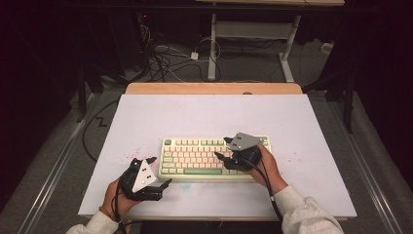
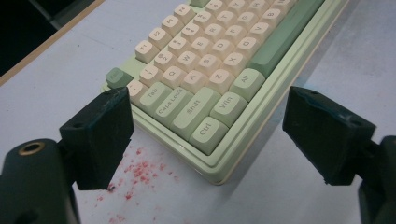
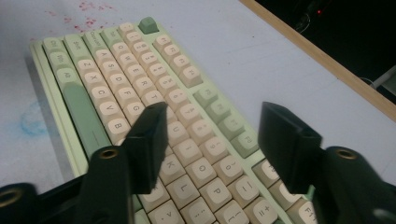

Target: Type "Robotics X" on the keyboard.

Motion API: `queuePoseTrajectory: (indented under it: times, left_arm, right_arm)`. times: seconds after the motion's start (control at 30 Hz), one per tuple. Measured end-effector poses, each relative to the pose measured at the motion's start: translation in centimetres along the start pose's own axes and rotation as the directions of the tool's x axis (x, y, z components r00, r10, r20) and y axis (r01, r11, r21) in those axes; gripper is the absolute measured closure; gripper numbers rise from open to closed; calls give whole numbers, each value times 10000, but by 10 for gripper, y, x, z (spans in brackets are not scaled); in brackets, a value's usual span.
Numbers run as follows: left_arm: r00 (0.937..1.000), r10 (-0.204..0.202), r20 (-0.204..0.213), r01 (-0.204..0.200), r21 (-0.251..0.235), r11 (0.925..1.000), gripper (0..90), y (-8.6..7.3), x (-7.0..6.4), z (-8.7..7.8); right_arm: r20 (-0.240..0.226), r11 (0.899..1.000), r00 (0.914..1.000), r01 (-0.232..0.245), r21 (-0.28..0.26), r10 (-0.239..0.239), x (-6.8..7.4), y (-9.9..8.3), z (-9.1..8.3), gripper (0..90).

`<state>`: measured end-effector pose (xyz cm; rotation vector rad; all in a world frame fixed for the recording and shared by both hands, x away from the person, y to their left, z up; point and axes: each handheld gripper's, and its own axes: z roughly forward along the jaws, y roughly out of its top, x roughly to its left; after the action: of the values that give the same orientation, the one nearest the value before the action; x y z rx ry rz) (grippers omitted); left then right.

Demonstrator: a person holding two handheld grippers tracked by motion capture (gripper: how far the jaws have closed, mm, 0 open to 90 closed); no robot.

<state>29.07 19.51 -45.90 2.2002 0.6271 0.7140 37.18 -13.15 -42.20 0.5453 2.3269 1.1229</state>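
High view: keyboard [image 1: 195,158] right end under right claw [image 1: 221,147].

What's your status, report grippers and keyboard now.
Left gripper open, off keyboard's near-left corner. Right gripper open over right-hand keys. Nothing in the way.

Green-and-cream keyboard [image 1: 195,158], red-speckled white table [image 1: 146,117]
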Motion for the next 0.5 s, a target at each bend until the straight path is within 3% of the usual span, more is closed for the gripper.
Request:
queuePoseTrajectory:
  times: [0.17, 0.5]
  left_arm:
    - [10000, 15, 31, -15, 40, 10000, 159, 0, -1, 1]
    - [9998, -194, 87, 195, -79, 9998, 160, 0, 1, -1]
  right_arm:
    - [371, 9996, 9992, -118, -246, 127, -1, -2, -5, 269]
    - [680, 9985, 9976, -90, -535, 127, -2, -7, -20, 199]
